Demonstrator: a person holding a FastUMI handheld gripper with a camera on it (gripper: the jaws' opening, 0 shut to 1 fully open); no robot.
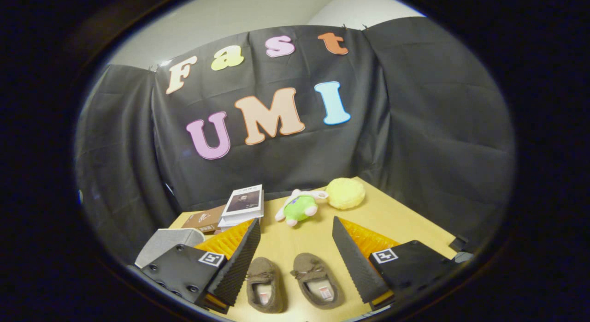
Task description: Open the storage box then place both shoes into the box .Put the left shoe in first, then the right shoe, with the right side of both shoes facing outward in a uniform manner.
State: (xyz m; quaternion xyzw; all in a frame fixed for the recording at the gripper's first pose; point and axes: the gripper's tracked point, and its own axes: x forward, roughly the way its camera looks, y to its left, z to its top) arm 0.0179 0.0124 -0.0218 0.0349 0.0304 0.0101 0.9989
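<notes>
You are holding gripper (295, 262) spread wide, gripping nothing. Both shoes sitting on table (405, 220) between fingers: left shoe (263, 285) at 7 o'clock, right shoe (318, 281) at 5. Grey storage box (166, 243) waiting at 9 o'clock beyond left finger, lid state unclear. Judging nothing done yet; opening and both placements remaining.

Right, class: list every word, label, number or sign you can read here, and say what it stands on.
None can be read.
White book cover: print too small.
Brown book: pale mark, blurred.
Tags inside the shoes: blurred.
Square markers on the open claw: patterns, not words; the shoes lie between its fingers.
</notes>
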